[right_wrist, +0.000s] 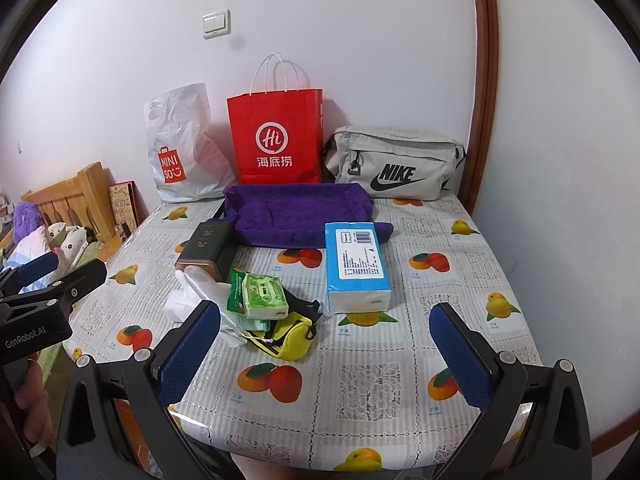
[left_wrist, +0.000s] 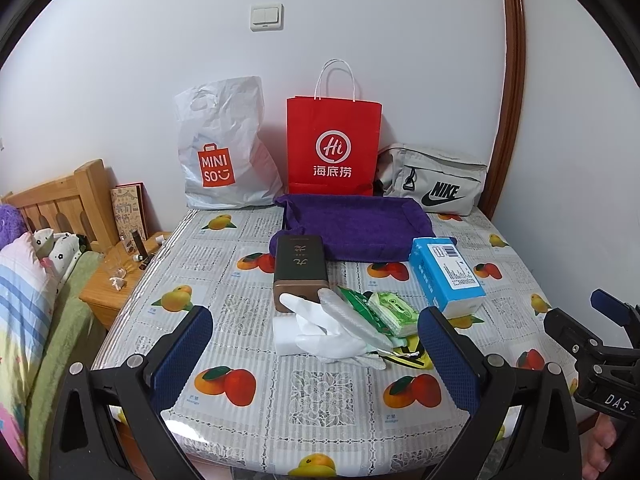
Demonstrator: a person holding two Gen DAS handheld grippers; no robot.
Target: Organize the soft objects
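Evidently at the start: both tongs, left (left_wrist: 316, 344) and right (right_wrist: 325, 340), gape wide and empty above the counter (right_wrist: 400, 380). Soft things — glove (left_wrist: 320, 328), tissue packs (right_wrist: 264, 296), yellow pouch (right_wrist: 288, 340) — lie heaped mid-counter; pinch the topmost first, low and centred, toward the purple tray (right_wrist: 296, 212).

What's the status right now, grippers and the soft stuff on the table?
Left gripper open, empty. Right gripper open, empty. Purple plush tray empty; white gloves, green tissue pack, yellow pouch piled untouched. Nothing blocking.

Both wrist views face wall across table (left_wrist: 248, 364) (near edge, side by side); shared: whole tabletop.
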